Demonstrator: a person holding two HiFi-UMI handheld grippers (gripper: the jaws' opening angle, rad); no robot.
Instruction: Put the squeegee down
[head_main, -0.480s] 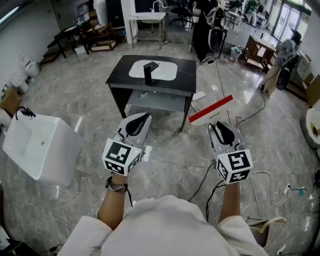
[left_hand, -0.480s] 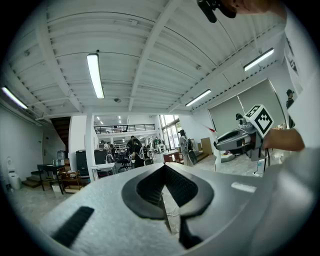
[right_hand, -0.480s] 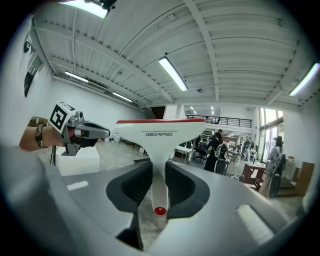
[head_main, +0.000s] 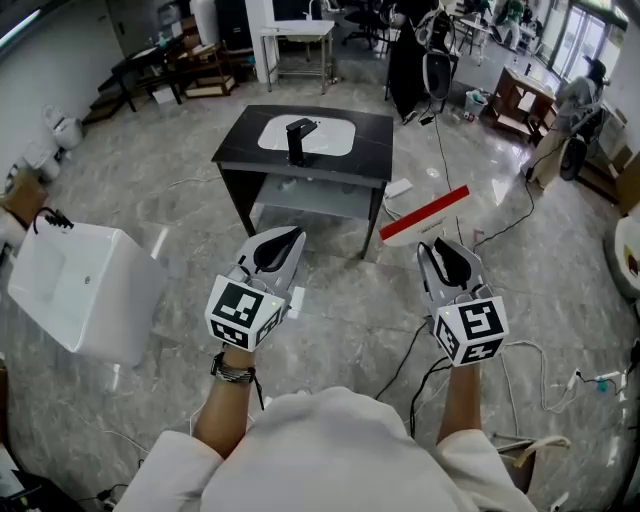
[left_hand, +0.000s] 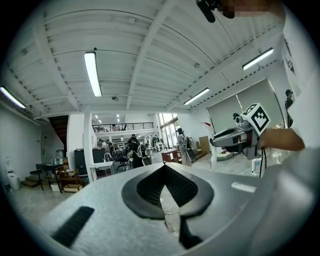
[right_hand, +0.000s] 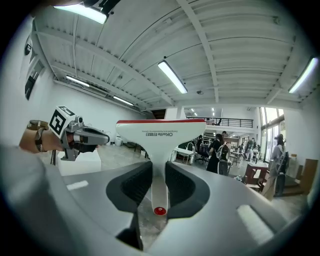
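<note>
No visible shift since before: one squeegee (right_hand: 161, 131) clamped in right gripper (right_hand: 159, 167) fingers (right_hand: 134, 184), left gripper (left_hand: 164, 169) fingers (left_hand: 149, 189) together, empty.

squeegee print: looks like "OKwife", small dark letters on the white head of the squeegee (right_hand: 161, 134), seen in the right gripper view

beside that word: a few more characters, way too small to make out

line above it: a thin row of print, can't read it either

left gripper (head_main: 283, 237) cube: black-and-white square code patterns on its faces, no letters or numbers

right gripper (head_main: 443, 248) cube: same deal, square code patterns only
</note>
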